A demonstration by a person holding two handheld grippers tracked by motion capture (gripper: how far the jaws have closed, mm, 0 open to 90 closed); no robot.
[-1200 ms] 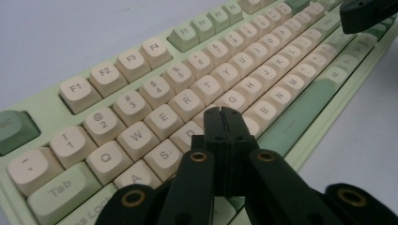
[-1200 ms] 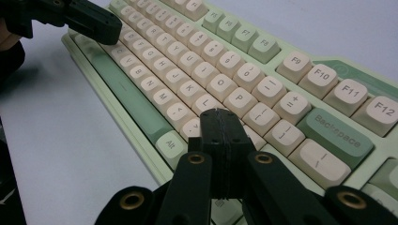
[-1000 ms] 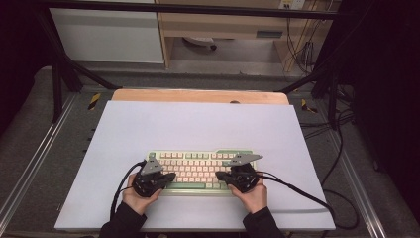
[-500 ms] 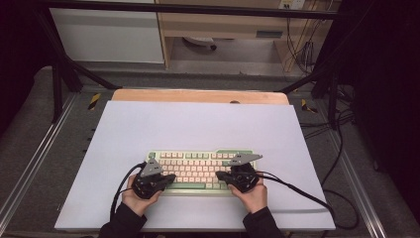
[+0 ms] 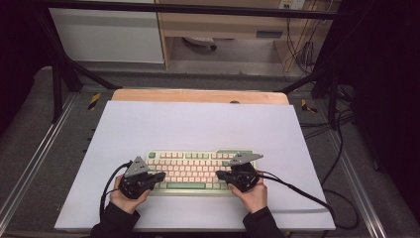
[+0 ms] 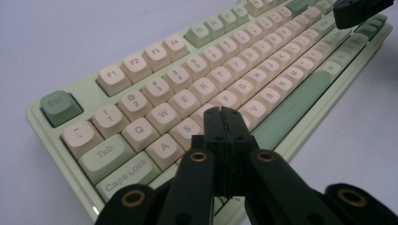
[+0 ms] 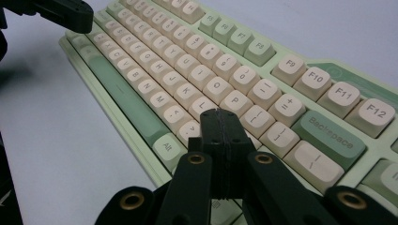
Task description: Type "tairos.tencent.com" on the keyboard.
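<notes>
High view is showing a green and cream mechanical keyboard lying flat on the white table mat, close to the mat's near edge and roughly centred between its left and right edges. Judging from how things lie, the work is typing or pressing keys with the closed tips, and no picture is showing how much of it is done; both tools are poised over the keys, so pressing appears to be under way or about to begin.

Left gripper is sitting over the left end of the keyboard, its 2 black jaws pressed together with no gap, holding nothing. In the left gripper view the joined tip is hovering at the home row just right of the A key, near S and D; whether it is touching a keycap I cannot tell.

Right gripper is sitting over the right end, its 2 jaws likewise pressed fully together and empty. In the right gripper view its tip is hanging just below the L key, with the Backspace key off to its right; contact is again unclear.
</notes>
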